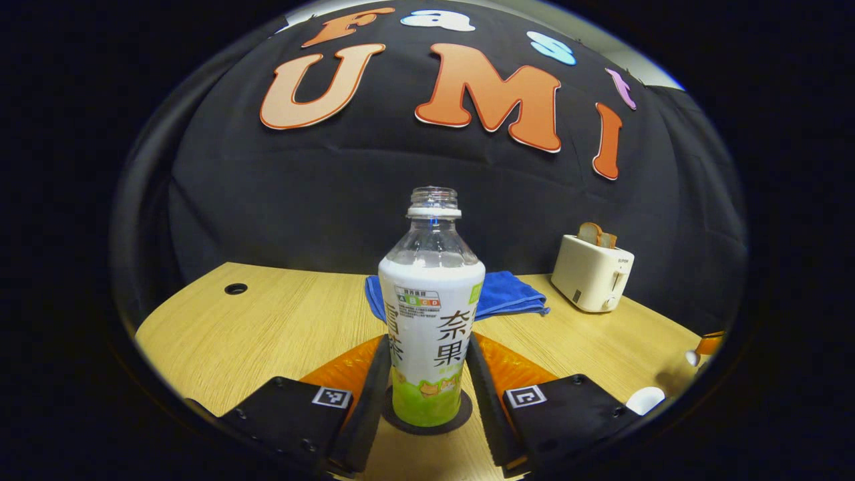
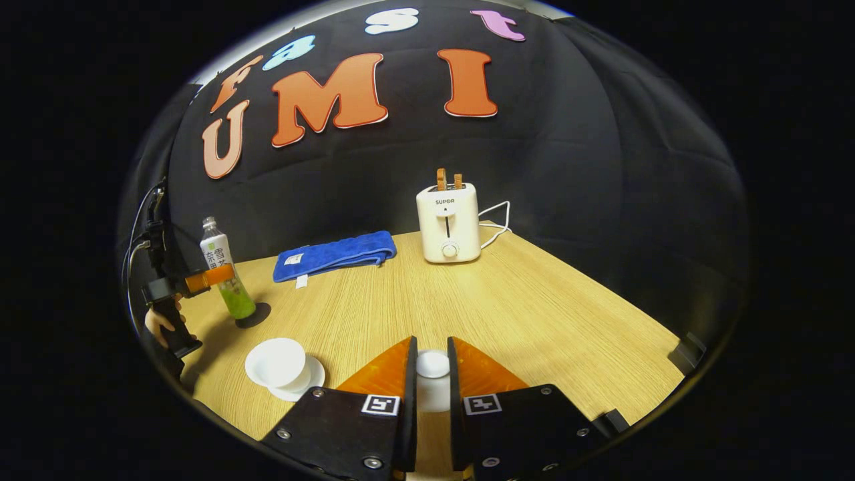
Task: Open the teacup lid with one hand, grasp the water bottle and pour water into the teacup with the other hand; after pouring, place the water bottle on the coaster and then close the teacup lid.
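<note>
1. The water bottle is standing upright on the dark round coaster on the wooden table. Its cap is off and the neck is open.
2. The left gripper is sitting around the lower part of the bottle, one finger on each side. The fingers are lying very close against the label, but I cannot tell if they are pressing it or only touching.
3. In the right gripper view, this same gripper is showing far at the left, with a hand holding its handle.
4. The right gripper is clasping the white teacup lid between its two fingers, with the lid's knob showing in the narrow gap.
5. The teacup is standing open on its saucer, near the coaster and well apart from the lid.
6. A blue towel is lying folded near the back wall, and a white toaster with bread slices in it is standing beside the towel.
</note>
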The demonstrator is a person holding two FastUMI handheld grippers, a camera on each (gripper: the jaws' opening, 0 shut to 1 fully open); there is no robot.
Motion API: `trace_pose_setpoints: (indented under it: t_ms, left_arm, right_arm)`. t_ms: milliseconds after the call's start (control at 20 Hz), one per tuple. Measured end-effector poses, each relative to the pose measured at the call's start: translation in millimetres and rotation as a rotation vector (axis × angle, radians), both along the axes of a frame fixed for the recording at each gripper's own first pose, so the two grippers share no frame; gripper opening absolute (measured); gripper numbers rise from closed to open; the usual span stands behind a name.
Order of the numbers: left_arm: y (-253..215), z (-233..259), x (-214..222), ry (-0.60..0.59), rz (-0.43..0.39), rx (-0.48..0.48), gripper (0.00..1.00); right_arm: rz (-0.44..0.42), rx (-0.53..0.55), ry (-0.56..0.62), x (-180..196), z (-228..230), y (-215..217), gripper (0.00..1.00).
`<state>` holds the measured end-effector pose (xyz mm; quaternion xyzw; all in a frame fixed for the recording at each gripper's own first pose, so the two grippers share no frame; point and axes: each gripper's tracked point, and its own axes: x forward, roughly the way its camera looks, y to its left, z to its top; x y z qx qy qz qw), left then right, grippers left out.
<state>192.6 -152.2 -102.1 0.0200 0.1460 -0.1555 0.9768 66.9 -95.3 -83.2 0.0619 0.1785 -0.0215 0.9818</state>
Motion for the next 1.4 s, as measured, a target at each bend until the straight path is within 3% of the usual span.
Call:
trace_pose_setpoints:
  t_ms: [550,850,1150,1400]
  left_arm:
    - [-1,-2,-3,0.014,0.008,0.006,0.74]
    - [-5,-7,-14,0.014,0.002,0.035,0.95]
    - [11,-14,-50,0.015,0.013,0.070,0.98]
    - [43,2,-97,-0.042,0.044,0.089,0.98]
  right_arm:
    - [0.013,-0.005,-0.010,-2,4,7,0.21]
    - [0.034,0.000,-0.027,-5,13,22,0.20]
    - [0.106,-0.007,-0.081,-2,39,59,0.20]
    - [0.213,-0.004,-0.093,2,43,113,0.20]
